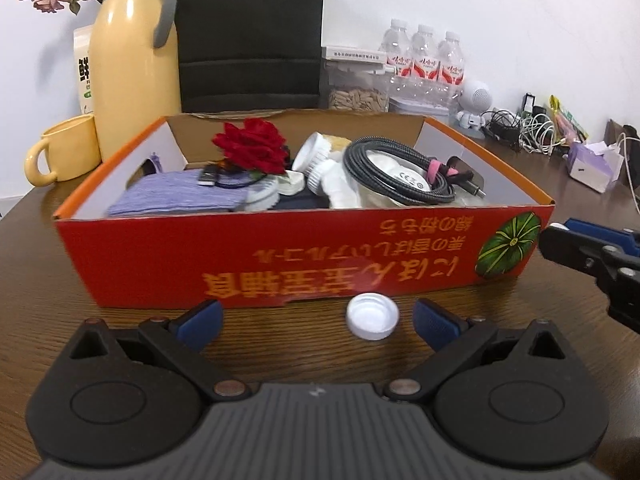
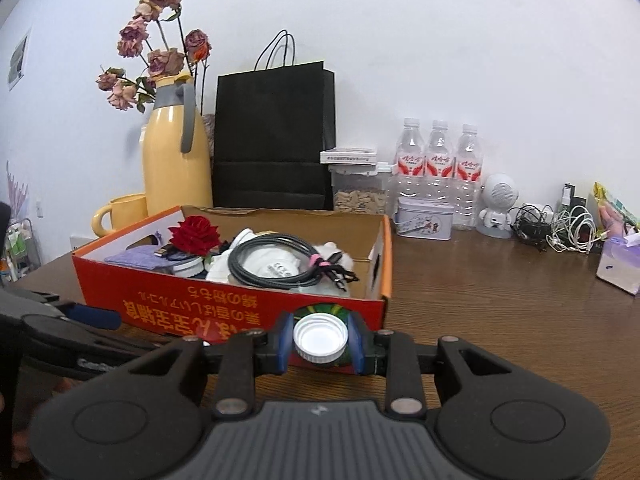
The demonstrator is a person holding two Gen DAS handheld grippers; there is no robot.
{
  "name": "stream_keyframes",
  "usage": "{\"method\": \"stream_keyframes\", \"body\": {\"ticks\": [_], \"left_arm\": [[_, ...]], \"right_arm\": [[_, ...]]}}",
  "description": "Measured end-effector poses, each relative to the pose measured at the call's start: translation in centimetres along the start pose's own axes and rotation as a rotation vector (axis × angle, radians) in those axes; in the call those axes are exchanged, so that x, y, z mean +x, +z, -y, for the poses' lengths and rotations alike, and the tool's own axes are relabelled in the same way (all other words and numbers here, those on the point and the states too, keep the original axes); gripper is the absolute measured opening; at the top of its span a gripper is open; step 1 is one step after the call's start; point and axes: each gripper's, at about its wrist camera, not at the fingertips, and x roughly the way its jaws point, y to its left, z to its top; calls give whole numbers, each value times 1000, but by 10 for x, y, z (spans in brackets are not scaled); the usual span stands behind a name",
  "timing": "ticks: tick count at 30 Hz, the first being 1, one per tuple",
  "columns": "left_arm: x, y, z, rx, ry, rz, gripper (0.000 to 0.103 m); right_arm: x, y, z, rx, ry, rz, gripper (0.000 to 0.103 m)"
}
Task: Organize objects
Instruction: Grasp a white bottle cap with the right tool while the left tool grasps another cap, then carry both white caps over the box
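Caps are two here. One white bottle cap (image 2: 320, 338) sits pinched between the blue pads (image 2: 285, 344) of the right gripper (image 2: 320, 342), whose jaws are clenched on it, just in front of the red cardboard box (image 2: 224, 312). The other white cap (image 1: 372, 316) lies on the wooden desk (image 1: 52, 280), touching nothing, between the spread jaws of the left gripper (image 1: 318, 322). Inside the box lie a red rose (image 1: 252, 145) and a coiled grey cable (image 1: 396, 178).

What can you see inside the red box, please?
The red box holds a red rose, purple cloth, coiled black cable and white plastic parts. Whatever lies beneath them is covered.
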Motion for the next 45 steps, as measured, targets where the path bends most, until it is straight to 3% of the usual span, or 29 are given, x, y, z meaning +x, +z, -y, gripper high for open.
{"method": "stream_keyframes", "body": {"ticks": [10,15,17,19,34,39,45], "left_arm": [[14,2,23,-11,49,-37,99],[10,2,25,-18,66,-19,65],[6,1,27,-11,54,-12,29],[3,0,27,-10,17,-12,29],[-24,-5,11,-36,-60,51,29],[-48,5,-2,-51,-88,126,29],[-63,33,-22,-61,-63,224,29]], "right_arm": [[-7,-2,6,-1,18,18,27],[-8,-2,4,-5,24,20,27],[-8,-3,3,-8,24,19,27],[-7,-3,2,-10,23,16,27],[-8,-5,-5,-37,12,36,27],[-12,2,-13,-62,6,70,27],[-7,34,-31,-100,31,127,27]]}}
